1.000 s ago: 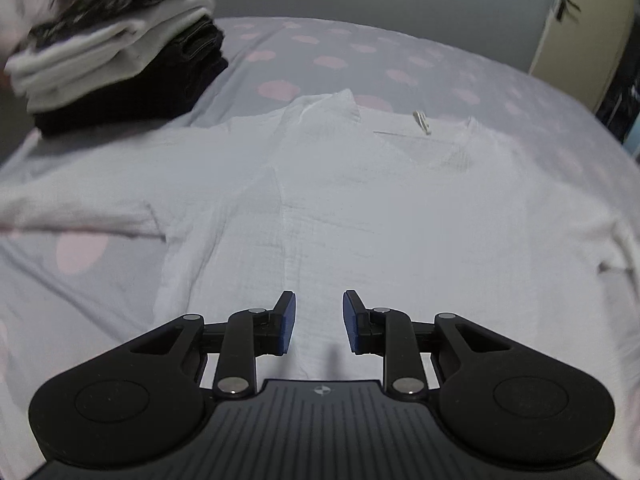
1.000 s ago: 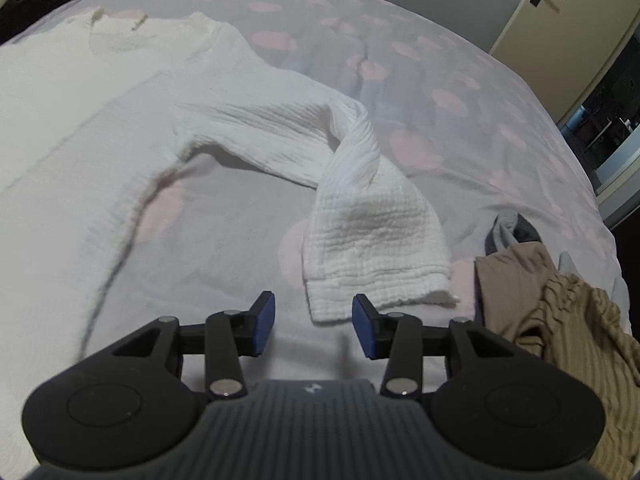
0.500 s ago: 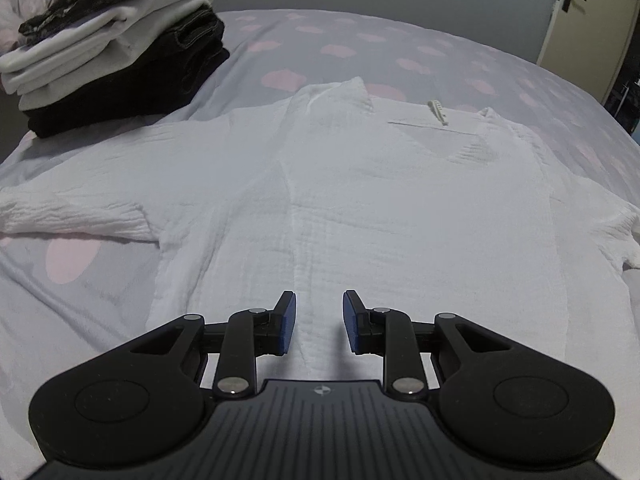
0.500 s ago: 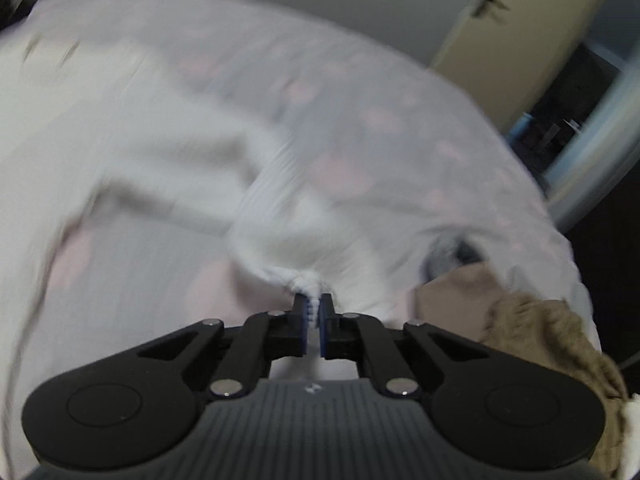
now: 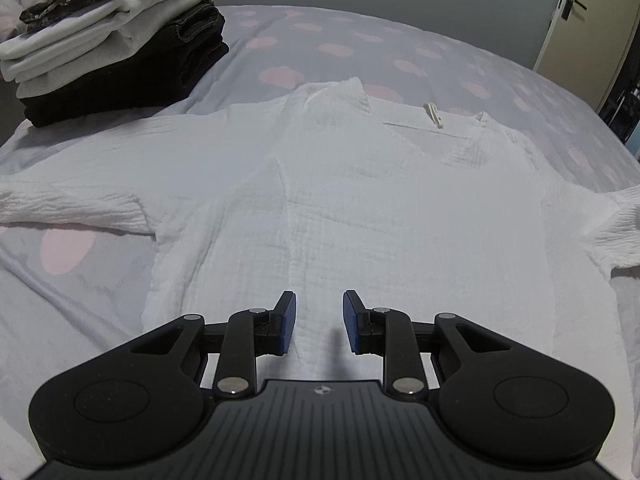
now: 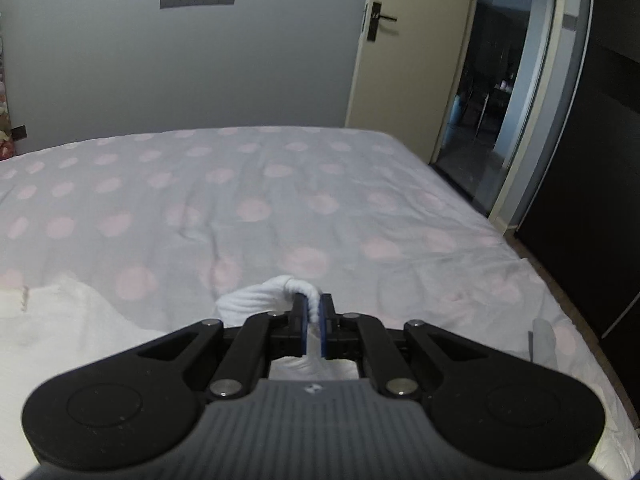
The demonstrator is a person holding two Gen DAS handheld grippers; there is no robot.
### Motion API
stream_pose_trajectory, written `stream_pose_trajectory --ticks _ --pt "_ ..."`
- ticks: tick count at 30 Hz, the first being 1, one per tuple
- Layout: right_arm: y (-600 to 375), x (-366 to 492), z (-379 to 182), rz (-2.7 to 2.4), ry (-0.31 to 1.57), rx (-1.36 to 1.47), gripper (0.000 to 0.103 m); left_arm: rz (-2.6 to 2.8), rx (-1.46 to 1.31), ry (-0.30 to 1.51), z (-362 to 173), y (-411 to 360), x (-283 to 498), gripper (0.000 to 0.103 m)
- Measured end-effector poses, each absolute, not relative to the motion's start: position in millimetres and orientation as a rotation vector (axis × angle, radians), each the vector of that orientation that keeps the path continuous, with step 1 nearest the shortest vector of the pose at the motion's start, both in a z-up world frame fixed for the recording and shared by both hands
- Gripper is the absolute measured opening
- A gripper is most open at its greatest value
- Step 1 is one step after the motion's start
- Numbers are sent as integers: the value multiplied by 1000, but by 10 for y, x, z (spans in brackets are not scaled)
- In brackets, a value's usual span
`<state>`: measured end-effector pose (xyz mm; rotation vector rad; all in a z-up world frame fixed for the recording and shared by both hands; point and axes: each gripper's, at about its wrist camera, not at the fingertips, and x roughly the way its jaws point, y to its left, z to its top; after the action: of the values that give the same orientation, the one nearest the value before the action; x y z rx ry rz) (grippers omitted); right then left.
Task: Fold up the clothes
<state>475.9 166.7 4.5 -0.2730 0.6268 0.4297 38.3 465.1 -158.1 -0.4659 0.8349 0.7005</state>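
Observation:
A white crinkled shirt (image 5: 360, 208) lies spread flat on the spotted bed, collar at the far side. My left gripper (image 5: 316, 322) hovers over the shirt's lower middle, jaws apart with nothing between them. In the right wrist view my right gripper (image 6: 315, 312) is shut on the cuff of the shirt's sleeve (image 6: 260, 300), lifted off the bed; the sleeve bunches up just ahead of the pads. The shirt's body (image 6: 60, 320) shows at the lower left of that view. The same raised sleeve (image 5: 616, 232) appears at the right edge of the left wrist view.
A stack of folded clothes (image 5: 108, 48) sits at the bed's far left corner. The grey bedsheet with pink dots (image 6: 280, 208) stretches ahead. A cream door (image 6: 404, 60) and a dark doorway (image 6: 496, 92) stand beyond the bed's right edge. A grey garment (image 6: 544, 336) pokes out at right.
My right gripper closed on the sleeve's cuff and rose with it, tilting up toward the wall and door. The left gripper stayed over the shirt, jaws unchanged.

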Motion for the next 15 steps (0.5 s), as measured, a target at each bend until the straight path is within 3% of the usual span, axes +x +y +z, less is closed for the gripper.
stream_pose_trajectory --ticks 15 --pt "3438 3687 794 643 890 -317 6 689 -578 752 -1469 4922 105 30"
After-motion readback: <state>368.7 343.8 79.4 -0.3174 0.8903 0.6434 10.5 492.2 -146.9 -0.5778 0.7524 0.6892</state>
